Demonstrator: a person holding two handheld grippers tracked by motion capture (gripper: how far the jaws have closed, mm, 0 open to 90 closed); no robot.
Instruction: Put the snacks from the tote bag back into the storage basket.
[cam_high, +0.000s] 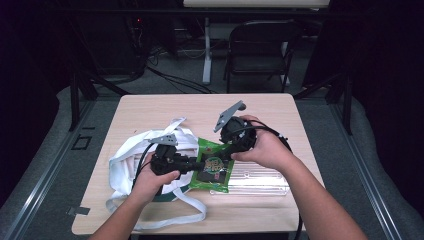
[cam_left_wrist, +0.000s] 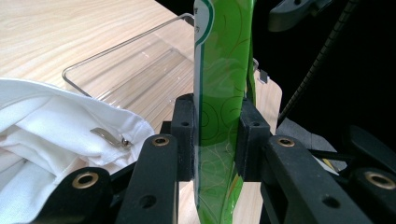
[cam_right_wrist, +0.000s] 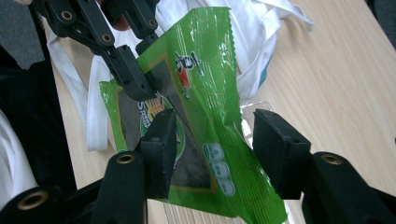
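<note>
Green packet (cam_right_wrist: 196, 107) clamped in left gripper (cam_left_wrist: 217, 135), between right gripper's (cam_right_wrist: 212, 144) parted jaws

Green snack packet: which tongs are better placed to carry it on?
Left. The left tongs are already clamped on the green snack packet. The right tongs stand open around its lower end, pads not pressing, so they would have to close first.

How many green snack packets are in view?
1. The green snack packet is held above the table, over the clear tray beside the white bag, clamped by the left tool; more may be hidden inside the bag.
</note>
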